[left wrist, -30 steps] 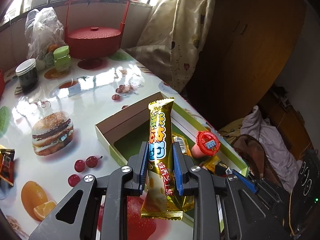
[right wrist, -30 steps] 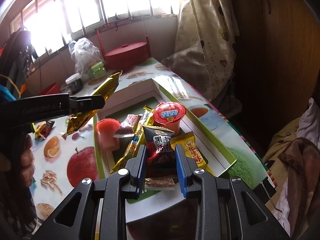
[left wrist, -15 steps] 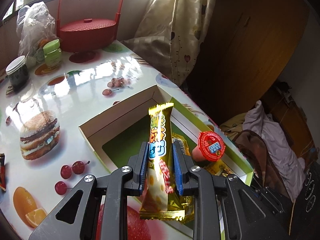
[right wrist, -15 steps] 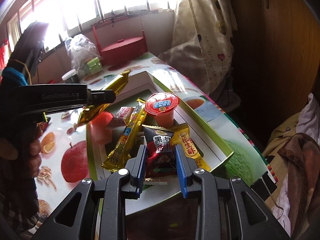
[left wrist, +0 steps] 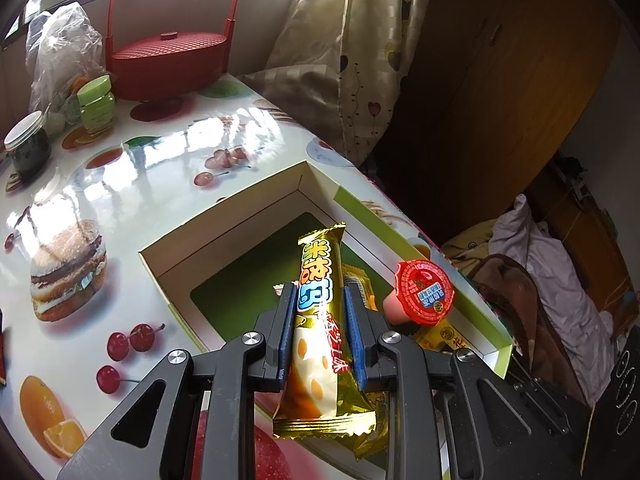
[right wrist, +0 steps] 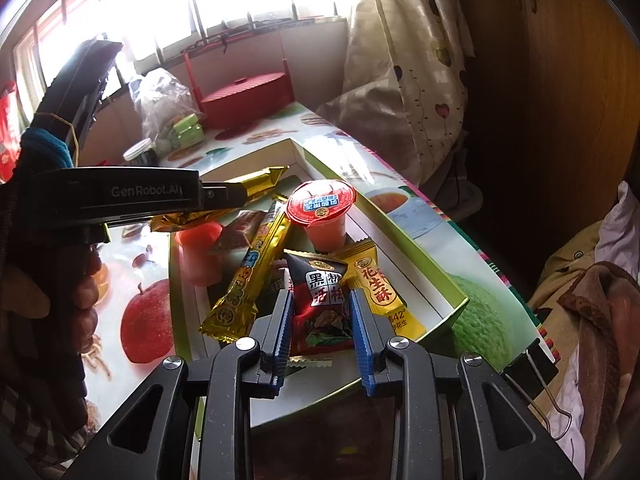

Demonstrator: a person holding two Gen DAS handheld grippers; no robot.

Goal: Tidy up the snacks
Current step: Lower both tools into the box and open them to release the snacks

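- The worktop [left wrist: 120, 200] — glossy, printed with fruit and a burger — carries a green-rimmed box [left wrist: 224, 236], with a red basket [left wrist: 168, 60] well apart at 11 o'clock.
- Left claw [left wrist: 319, 320] is clamped on a gold snack bar [left wrist: 320, 320], held above the box.
- Right claw [right wrist: 322, 320] grips a black-and-red snack packet [right wrist: 320, 300] over the box's near end.
- A red-lidded jelly cup [right wrist: 322, 208] stands inside at 12 o'clock — beside a yellow packet [right wrist: 380, 288].
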